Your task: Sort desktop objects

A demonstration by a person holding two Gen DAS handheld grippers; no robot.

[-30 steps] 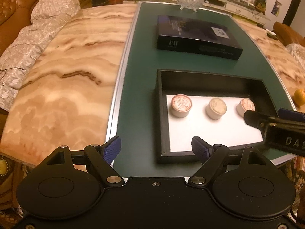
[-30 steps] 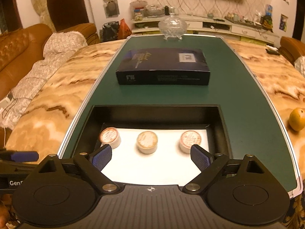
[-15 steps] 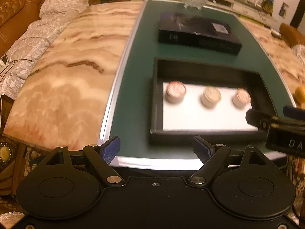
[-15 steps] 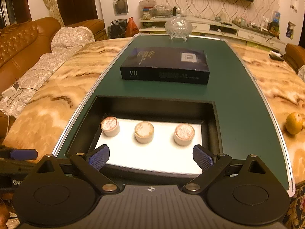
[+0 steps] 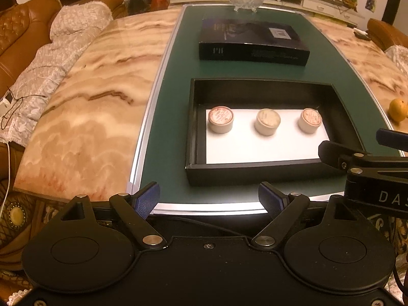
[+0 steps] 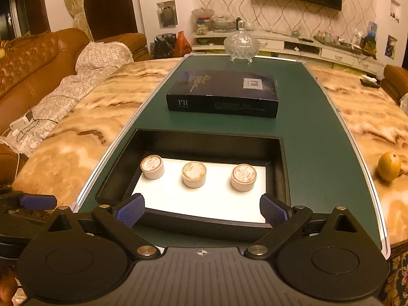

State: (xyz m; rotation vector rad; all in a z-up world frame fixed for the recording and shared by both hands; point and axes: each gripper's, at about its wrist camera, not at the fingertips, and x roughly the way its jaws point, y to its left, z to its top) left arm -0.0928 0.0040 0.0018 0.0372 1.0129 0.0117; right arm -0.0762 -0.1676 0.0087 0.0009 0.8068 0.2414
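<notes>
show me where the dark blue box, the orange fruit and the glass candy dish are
dark blue box [image 6: 224,86], right wrist view, top face.
orange fruit [image 6: 389,166], right wrist view, middle of its skin.
glass candy dish [image 6: 241,47], right wrist view, bowl.

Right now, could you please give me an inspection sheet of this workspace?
Surface: marble table with a green mat down its middle.
Job's things: three small round jars in a row on white paper inside an open black tray; dark closed box beyond it.
Clutter: glass lidded dish at the mat's far end; orange fruit on the marble.
Grippers: left tool and right tool both open and empty, jaws just been opening.
Cables: white cable beside the sofa.
Surroundings: brown sofa with a blanket, wall TV, shelf.
</notes>
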